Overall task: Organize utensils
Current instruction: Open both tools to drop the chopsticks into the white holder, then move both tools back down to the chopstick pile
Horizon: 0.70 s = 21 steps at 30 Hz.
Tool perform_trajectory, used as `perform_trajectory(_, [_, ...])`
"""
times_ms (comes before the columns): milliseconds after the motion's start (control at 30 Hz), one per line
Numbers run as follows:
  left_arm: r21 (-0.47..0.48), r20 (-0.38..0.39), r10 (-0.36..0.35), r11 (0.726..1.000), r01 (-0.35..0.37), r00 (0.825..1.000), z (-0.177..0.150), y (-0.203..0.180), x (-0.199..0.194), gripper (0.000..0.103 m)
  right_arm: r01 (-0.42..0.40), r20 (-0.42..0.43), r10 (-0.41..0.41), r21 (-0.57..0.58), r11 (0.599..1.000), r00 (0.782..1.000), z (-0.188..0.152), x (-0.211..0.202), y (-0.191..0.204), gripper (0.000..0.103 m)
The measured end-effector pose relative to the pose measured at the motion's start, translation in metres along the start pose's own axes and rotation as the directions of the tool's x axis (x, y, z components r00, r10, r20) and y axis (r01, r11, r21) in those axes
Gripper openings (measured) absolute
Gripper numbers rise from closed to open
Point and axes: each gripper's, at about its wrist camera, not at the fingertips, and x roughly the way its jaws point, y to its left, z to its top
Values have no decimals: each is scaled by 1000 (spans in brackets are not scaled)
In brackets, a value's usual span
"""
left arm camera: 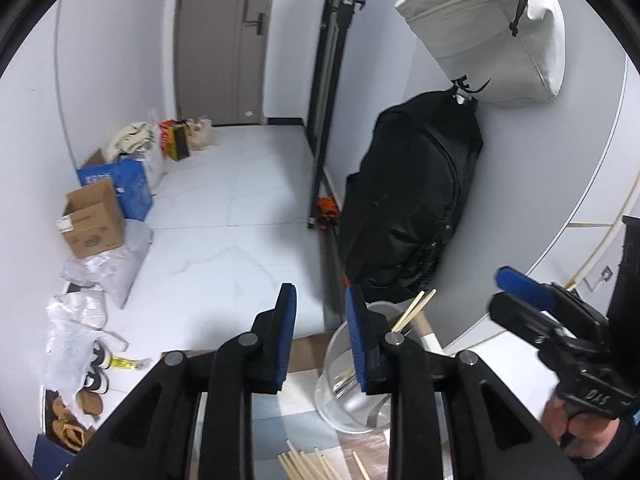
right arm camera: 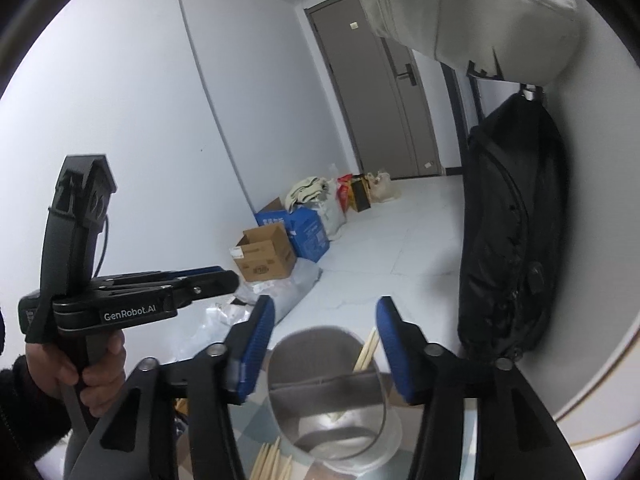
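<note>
Left gripper (left arm camera: 320, 300): released, jaws slightly parted, nothing between the pads. Right gripper (right arm camera: 326, 312): released, jaws wide, nothing between the pads; the holder's rim shows in the gap below them.

Holder (left arm camera: 340, 412): clear round cup, upright, at lower centre of both frames, divided inside by a partition. In the left view it lies partly behind the right-hand finger.

Chopsticks in holder (left arm camera: 414, 310): two wooden sticks, long axis steep, tips leaning toward the upper right, standing at the right side of the cup. In the right view they show just left of the right-hand finger.

Loose chopsticks (left arm camera: 308, 464): bundle lying flat at the bottom edge, just beside the holder, fanned, long axes running toward the upper left.

View differences: the left view shows the right gripper at the right edge, with part of a hand below it. The right view shows the left gripper at the left, gripped by a hand (right arm camera: 96, 376), and looks straight down into the cup
</note>
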Motion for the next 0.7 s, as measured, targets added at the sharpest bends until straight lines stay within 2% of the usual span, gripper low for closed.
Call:
perform_trajectory(100, [-29,18,15,999,-15,1000,-6,0,-11,27,-3,12,3,12,1000,1000,-2,-12,6,59])
perform_trajectory(167, [-41,40,36,999,-35,999,-11,0,-19,45,-8,20,8,17,1000,1000,-4,-20,10,64])
perform_trajectory(233, [-46,71,60,997,-57,996,-15,0,-27,52,-17,32,16,25,1000,999,-6,-28,15,67])
perform_trajectory(400, [-55,101,93,995,-87,991,-26,-2,-39,58,-32,30,32,18,999,999,-12,-38,32,73])
perform_trajectory(467, [-64,119,109,993,-102,987,-32,-3,-43,68,-35,26,35,14,999,999,-16,-41,38,75])
perform_trajectory(567, [-66,132,121,991,-114,984,-41,-1,-48,71,-38,18,38,19,999,999,-25,-44,44,83])
perform_trajectory(667, [-67,126,154,987,-147,980,-54,2,-50,72,-39,4,39,16,999,999,-33,-45,51,84])
perform_trajectory(700, [-68,124,162,986,-154,979,-58,3,-51,76,-37,-4,37,12,999,999,-37,-45,53,85])
